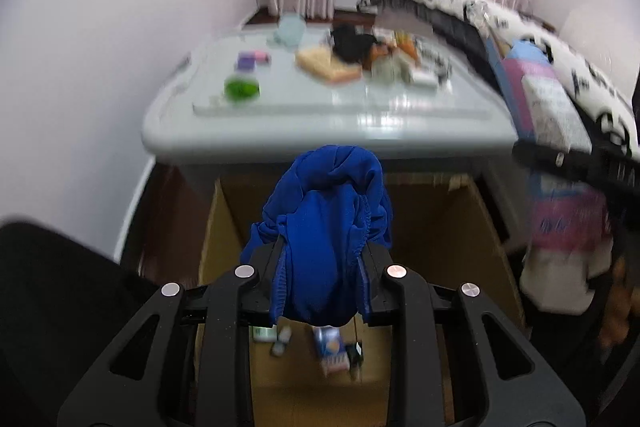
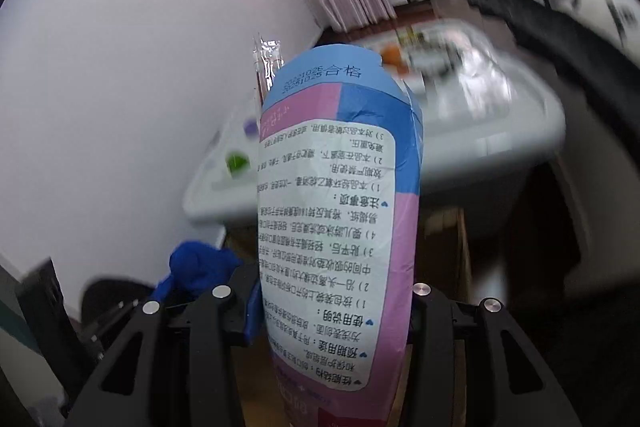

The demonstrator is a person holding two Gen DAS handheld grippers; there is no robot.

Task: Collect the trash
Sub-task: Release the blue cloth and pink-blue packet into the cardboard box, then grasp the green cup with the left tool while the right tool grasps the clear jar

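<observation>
We find the left gripper (image 1: 326, 267) clenched on a bunched blue cloth (image 1: 326, 219) at lower centre of the left wrist view, the fabric rising between and above the two fingers and hanging below them. Directly beneath it stands an open cardboard box (image 1: 460, 227), and on its floor at bottom centre lie several small items (image 1: 320, 343), too blurred for us to identify. Beyond the box, across mid-frame, is a pale grey table (image 1: 280, 131) carrying a green object (image 1: 241, 89), a purple object (image 1: 250, 61), a tan block (image 1: 326, 65) and a black item (image 1: 352, 41); all are blurred. In the right wrist view the right gripper (image 2: 336, 307) grasps a pink-and-blue package (image 2: 340, 207) printed with text, held upright between the fingers and filling the centre of the frame. A strip of clear wrapper (image 2: 268, 65) shows at the package's upper left. The same package appears at right of the left wrist view (image 1: 560, 219), beside the box. The blue cloth shows at lower left of the right wrist view (image 2: 196, 269).
</observation>
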